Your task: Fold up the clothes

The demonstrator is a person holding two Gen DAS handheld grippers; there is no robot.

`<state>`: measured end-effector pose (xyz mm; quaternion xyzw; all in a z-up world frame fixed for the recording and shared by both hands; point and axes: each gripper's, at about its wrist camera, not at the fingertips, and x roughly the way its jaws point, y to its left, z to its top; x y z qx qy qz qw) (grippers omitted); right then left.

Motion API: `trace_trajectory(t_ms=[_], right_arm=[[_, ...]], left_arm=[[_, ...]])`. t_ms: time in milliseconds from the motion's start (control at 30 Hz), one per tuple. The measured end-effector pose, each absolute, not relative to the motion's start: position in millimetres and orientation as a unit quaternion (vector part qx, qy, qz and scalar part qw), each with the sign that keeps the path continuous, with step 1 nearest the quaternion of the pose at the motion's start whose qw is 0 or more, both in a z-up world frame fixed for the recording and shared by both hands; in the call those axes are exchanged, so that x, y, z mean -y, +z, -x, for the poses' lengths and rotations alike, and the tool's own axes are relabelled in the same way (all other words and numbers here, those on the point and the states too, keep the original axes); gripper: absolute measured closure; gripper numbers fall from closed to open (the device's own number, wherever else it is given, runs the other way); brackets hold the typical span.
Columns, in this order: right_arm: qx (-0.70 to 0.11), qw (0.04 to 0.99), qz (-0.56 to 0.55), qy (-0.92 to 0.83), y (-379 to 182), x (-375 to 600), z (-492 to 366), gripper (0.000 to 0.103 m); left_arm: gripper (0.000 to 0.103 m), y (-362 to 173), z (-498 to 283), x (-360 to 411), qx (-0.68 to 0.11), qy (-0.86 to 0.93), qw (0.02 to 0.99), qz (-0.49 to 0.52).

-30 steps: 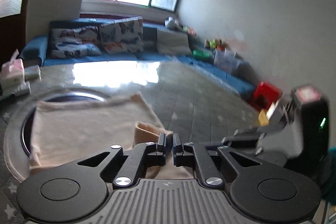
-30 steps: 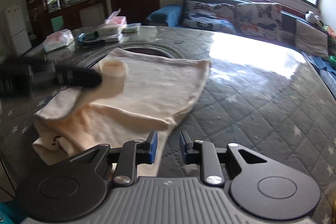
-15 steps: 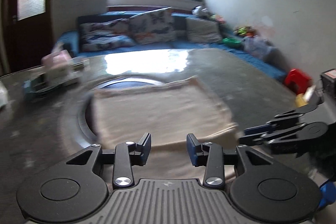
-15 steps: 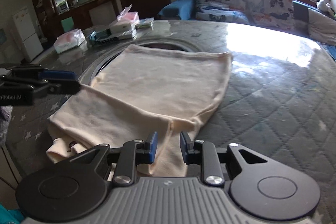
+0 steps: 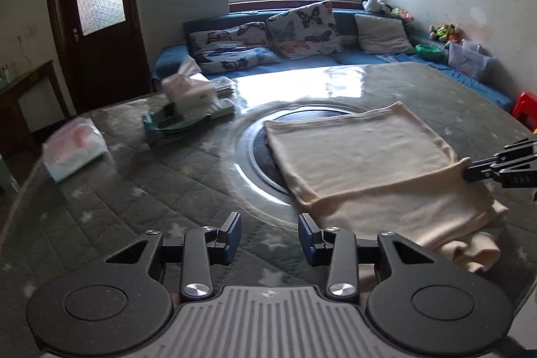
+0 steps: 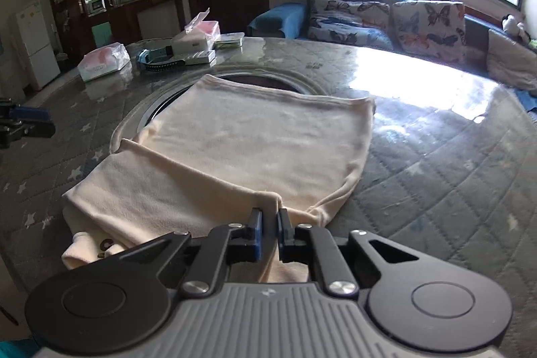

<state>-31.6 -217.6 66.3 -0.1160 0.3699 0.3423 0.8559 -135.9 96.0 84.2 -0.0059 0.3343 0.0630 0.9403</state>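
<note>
Table (image 5: pixel 141 190): grey quilted cover with star print under a glossy sheet; fills the lower half of both my views; round dark inset (image 5: pixel 261 143) at its centre.
Garment (image 6: pixel 255 150): cream knit, partly folded; centre of the right wrist view, centre-right of the left wrist view; lies flat across the inset, one layer doubled over along the near side.
Sofa (image 5: pixel 335 56): blue, top centre of the left view, under the window; butterfly cushions (image 5: pixel 302 29) on it.
Tissue boxes (image 5: pixel 75 150): left of the left view, well apart from the garment.
My right gripper (image 6: pixel 268 228): lower centre of its own view; jaws have just been closing, now pinched on the garment's near folded edge, cloth bunched between the pads.
My left gripper (image 5: pixel 269 235): lower centre of its own view; jaws part-way apart, nothing between them, just beside the garment's left edge.
</note>
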Motion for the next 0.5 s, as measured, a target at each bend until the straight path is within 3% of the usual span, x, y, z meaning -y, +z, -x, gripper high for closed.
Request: trace_trajectory(t_ms=[133,500], right_arm=[[-0.380,0.852,0.133,0.334,59.3,213.5,30.5,0.088],[-0.341,0.860,0.134,0.355,80.4,206.6,31.8,0.087]], left_arm=[[0.063,65.5,118.7,-76.1,-0.340,0.032,0.939,0.029],[0.064,47.8,72.7,-51.5,-0.343,-0.017,0.939,0.025]])
